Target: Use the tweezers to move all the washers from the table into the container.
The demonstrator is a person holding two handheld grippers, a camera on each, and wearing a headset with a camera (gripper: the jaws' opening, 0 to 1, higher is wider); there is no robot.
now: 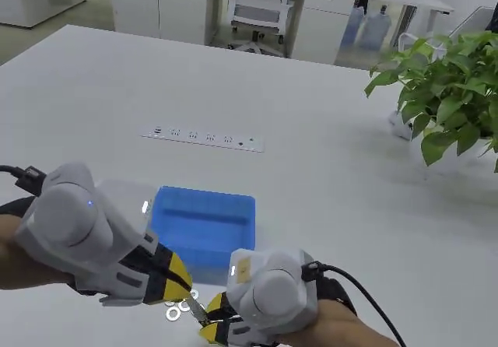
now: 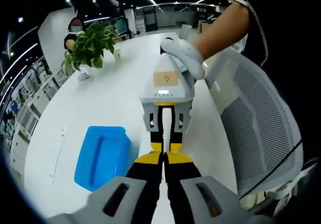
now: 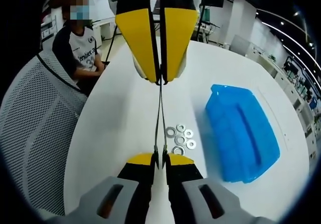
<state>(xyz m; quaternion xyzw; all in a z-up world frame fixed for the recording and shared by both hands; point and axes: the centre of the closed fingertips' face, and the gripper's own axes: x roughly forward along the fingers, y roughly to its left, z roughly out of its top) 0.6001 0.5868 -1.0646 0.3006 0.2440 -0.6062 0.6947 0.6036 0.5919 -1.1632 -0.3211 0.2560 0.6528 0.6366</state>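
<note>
Where the two grippers meet at the near edge of the white worktop (image 1: 327,176), the left gripper (image 1: 180,278) comes in from the left of the head view. Its yellow-tipped jaws are pressed together on one end of the thin metal tweezers (image 1: 196,308). Just below those jaws, a small cluster of washers (image 1: 173,313) lies flat on the worktop. The right gripper view shows five of them, close together, just beside the tweezers and between them and the container. To the right of the washers in the head view, the right gripper (image 1: 212,322) points back toward the left one. Its jaws are clamped on the other end of the tweezers, so the tool spans the short gap between the two pairs of jaws, held just above the worktop. Which end of the tweezers carries the tips cannot be told.

Behind both grippers sits the blue container (image 1: 204,226), a shallow rectangular tray, near the washers but apart from them. Farther back, a white power strip (image 1: 202,138) lies flush in the worktop. At the right edge stands a leafy green plant (image 1: 447,90). In the right gripper view, a grey mesh chair (image 3: 40,128) stands beside the worktop, with a seated person (image 3: 80,48) beyond it.
</note>
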